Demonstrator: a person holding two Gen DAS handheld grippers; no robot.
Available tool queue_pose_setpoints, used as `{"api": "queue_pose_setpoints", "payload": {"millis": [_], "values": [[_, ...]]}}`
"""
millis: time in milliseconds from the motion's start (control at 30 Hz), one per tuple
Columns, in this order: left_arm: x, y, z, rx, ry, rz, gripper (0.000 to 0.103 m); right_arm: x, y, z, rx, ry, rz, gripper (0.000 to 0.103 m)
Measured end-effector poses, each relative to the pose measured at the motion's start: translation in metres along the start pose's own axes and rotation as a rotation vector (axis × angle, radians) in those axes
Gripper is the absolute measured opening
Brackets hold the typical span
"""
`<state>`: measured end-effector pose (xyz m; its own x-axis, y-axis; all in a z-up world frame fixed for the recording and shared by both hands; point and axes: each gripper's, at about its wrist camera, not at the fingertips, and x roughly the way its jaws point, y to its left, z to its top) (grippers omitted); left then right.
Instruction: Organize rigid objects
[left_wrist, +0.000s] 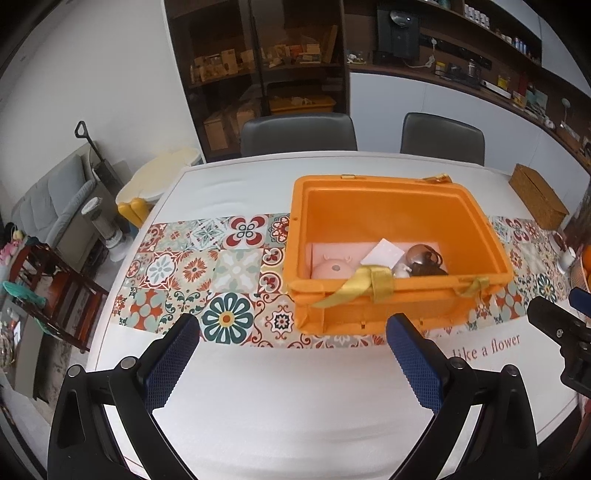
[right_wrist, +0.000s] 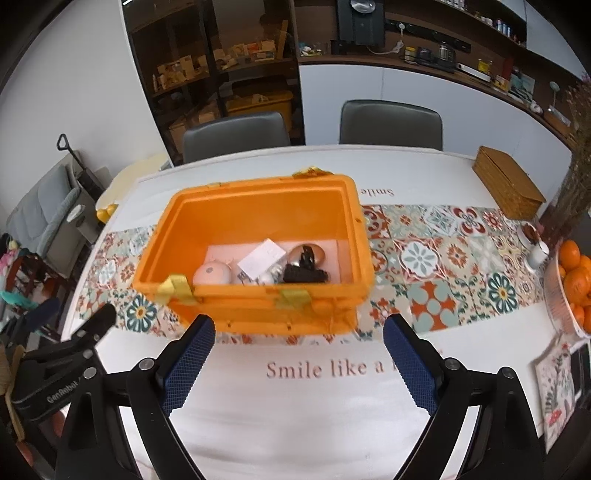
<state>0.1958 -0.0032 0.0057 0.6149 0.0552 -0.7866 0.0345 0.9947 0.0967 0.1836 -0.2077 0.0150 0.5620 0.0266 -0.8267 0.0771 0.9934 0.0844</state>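
Both claws wide open, nothing between the pads. Left claw (left_wrist: 293, 354) hangs over bare white surface (left_wrist: 295, 406), pointing down at the near wall of the orange crate (left_wrist: 391, 206). Right claw (right_wrist: 299, 354) same pose, over the "Smile like a" lettering (right_wrist: 317, 369), crate just beyond its tips. Neither claw touches the crate. Each claw's black frame shows at the edge of the other's view.

Crate sits on the tiled-pattern runner (left_wrist: 207, 266), lid off, yellow straps (left_wrist: 354, 284) draped over the near rim. Inside, on a pink liner: pink round gadget (right_wrist: 213, 274) at left, white card (right_wrist: 261, 259) leaning in the middle, brown domed item (right_wrist: 306, 254) and a black item (right_wrist: 304, 275) at right. A small silvery piece sits under the card; can't tell what it is.

Further out: wicker box (right_wrist: 508, 184) at the far right of the surface, bowl of oranges (right_wrist: 572, 280) at the right edge, a small white cup (right_wrist: 538, 254) beside it, dried branches above. Two grey chairs (right_wrist: 236, 134) behind the surface, dark shelving on the back wall.
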Motion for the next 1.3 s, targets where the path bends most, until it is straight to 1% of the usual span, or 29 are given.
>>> {"api": "queue_pose_setpoints", "payload": {"millis": [233,333,433,567,833,1300], "values": [[-0.015,0.001,-0.011,0.004,0.002,-0.016,0.103,-0.014,-0.004,-0.021,0.013,0.004,0.006,0.093],[-0.023,0.001,-0.015,-0.001,-0.001,-0.031,0.103,-0.019,-0.005,-0.026,0.015,0.003,0.002,0.093],[-0.028,0.001,-0.02,-0.004,0.0,-0.017,0.103,-0.022,-0.005,-0.03,0.018,0.005,-0.005,0.093],[-0.03,0.002,-0.025,-0.008,0.014,-0.036,0.103,-0.026,-0.005,-0.035,0.016,0.009,-0.004,0.093],[-0.032,-0.001,-0.034,-0.004,0.037,-0.05,0.103,-0.03,-0.004,-0.039,0.003,0.009,0.0,0.093],[-0.036,-0.006,-0.035,-0.004,0.041,-0.036,0.103,-0.032,-0.007,-0.042,0.0,0.015,0.003,0.093]]}}
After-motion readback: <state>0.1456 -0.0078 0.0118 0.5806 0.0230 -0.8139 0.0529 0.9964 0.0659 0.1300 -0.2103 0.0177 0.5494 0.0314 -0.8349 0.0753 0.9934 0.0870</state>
